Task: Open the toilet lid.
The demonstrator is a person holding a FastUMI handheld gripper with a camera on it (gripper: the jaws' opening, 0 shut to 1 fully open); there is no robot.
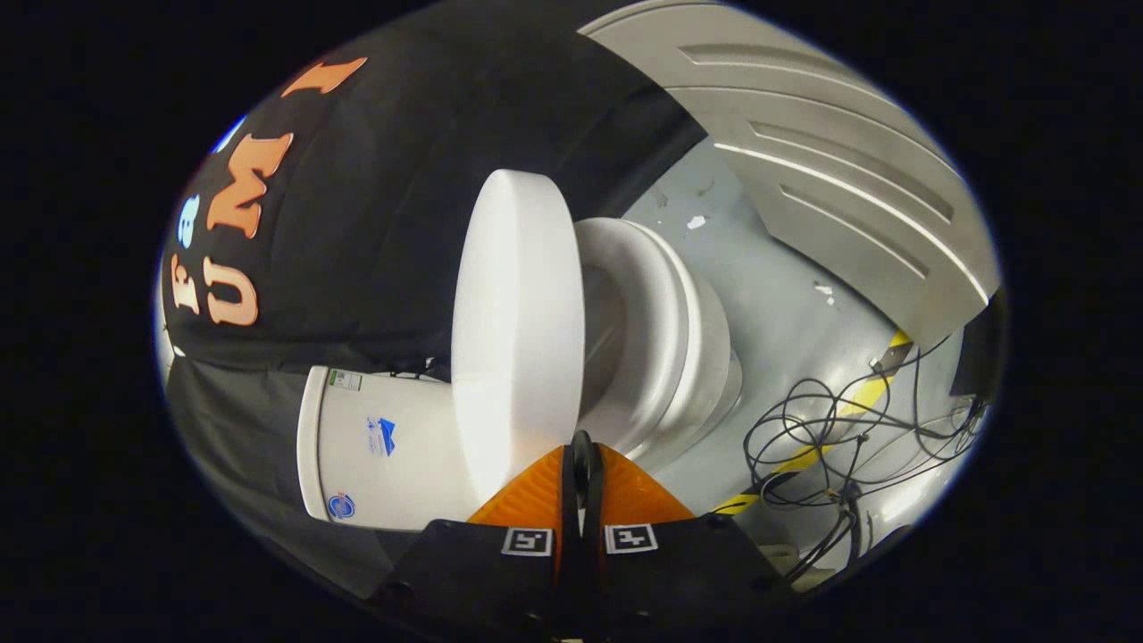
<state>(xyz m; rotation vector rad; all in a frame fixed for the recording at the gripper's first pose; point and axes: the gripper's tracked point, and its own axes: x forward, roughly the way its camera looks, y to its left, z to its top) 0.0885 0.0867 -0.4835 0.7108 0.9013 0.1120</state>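
While jaws sit closed, gripping nothing | one toilet lid raised just ahead | one seat beyond

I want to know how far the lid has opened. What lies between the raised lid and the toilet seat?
Nothing: in the gripper view an open gap parts the lid from the seat. The gripper sits shut at the lid's edge.

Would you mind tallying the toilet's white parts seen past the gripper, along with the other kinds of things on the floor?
Toilet lid, raised off the seat: 1
Toilet seat and bowl: 1
Toilet tank: 1
Cable tangle: 1
Striped tape: 1
Gripper, fingers together at the lid's edge: 1
Total: 6
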